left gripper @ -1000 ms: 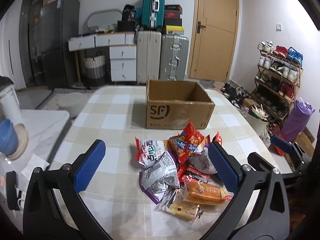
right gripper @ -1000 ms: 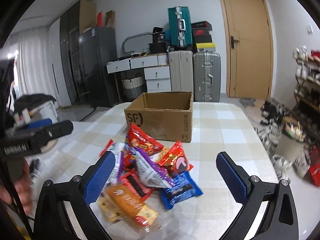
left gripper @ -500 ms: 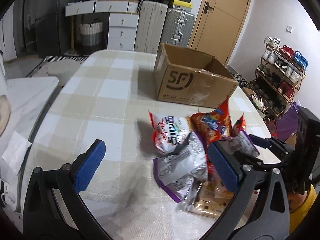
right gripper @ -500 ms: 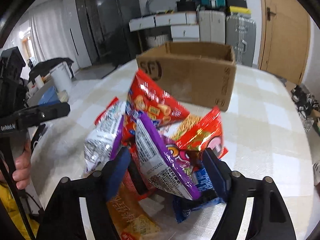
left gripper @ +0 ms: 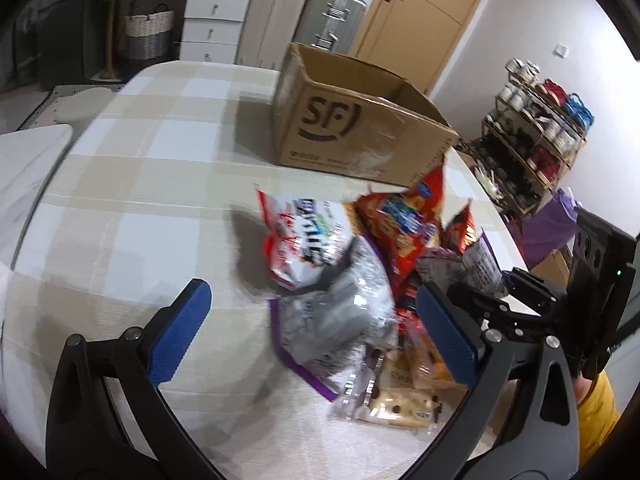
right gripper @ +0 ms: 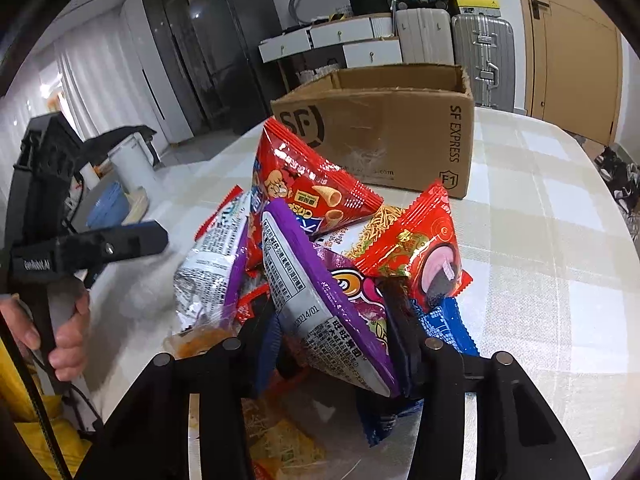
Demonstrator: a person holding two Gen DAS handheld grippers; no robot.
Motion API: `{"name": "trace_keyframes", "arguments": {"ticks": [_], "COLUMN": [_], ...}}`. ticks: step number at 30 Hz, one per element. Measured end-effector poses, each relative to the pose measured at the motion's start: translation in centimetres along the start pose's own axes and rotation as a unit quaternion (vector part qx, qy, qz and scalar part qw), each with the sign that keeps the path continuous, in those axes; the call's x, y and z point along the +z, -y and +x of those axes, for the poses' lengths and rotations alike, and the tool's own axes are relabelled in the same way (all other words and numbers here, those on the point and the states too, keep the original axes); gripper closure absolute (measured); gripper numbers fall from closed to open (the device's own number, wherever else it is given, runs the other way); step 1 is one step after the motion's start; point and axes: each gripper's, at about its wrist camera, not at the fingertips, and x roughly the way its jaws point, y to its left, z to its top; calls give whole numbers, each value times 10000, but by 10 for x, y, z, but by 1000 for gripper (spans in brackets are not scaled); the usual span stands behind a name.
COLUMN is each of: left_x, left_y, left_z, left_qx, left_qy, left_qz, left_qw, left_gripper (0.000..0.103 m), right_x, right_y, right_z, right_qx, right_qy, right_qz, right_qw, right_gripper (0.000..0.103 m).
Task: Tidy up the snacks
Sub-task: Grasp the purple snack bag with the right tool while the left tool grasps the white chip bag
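Note:
A pile of snack bags lies on the checked table [left gripper: 140, 184] in front of an open cardboard box [left gripper: 360, 128] [right gripper: 400, 128]. My right gripper [right gripper: 332, 320] is low in the pile. Its jaws are closing and the pads press both sides of an upright purple snack bag [right gripper: 316, 288]. A red cone-snack bag [right gripper: 312, 188], a small red bag [right gripper: 424, 252] and a blue packet [right gripper: 444, 328] crowd around it. My left gripper [left gripper: 310, 292] stands wide open over the pile's left side, with a silver purple-edged bag [left gripper: 344, 312] between its fingers, untouched. A white-and-red bag [left gripper: 304, 236] lies beyond.
A wrapped bread packet [left gripper: 396, 396] lies at the near edge of the pile. A shoe rack [left gripper: 540, 128] stands past the table's right edge. Suitcases [right gripper: 480, 40] and white drawers [left gripper: 212, 20] line the far wall. A hand [right gripper: 60, 340] grips the left tool.
Both grippers have dropped and tilted down toward the pile. The right jaws went from wide open to closed in around the purple bag. The left jaws stayed open.

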Motion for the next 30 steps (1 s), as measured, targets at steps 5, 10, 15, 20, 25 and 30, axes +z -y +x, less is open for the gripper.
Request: {"name": "trace_keyframes", "arguments": {"ticks": [5,10,15,20,25,30], "left_x": [-1,1,-5,-7,-10,-8], "left_y": [23,38,33,30,25,16], "left_z": [17,36,46,43,33,16], "left_qx": [2,352,411,351,283,137], "left_qy": [-196,-377,-621,-576,-545,-367], "left_qz": [226,367,207,209,184,48], "left_qw": [9996,9980,9970,9975,9979,9992], "left_gripper": [1,14,39,54,60,62], "right_x": [-3,-5,-6,-8,-8,-8], "right_y": [-1,3,2,-1,0,-1], "right_z": [-23,-36,-43,-47,-54,-61], "right_qx": [120,209,314,341,320,275], "right_qy": [219,442,507,544,644,740], "right_qz": [132,363,386,344,392,430], "right_qw": [9996,9981,9975,9973,9966,9960], "right_gripper": [56,56,56,56,56,56]}}
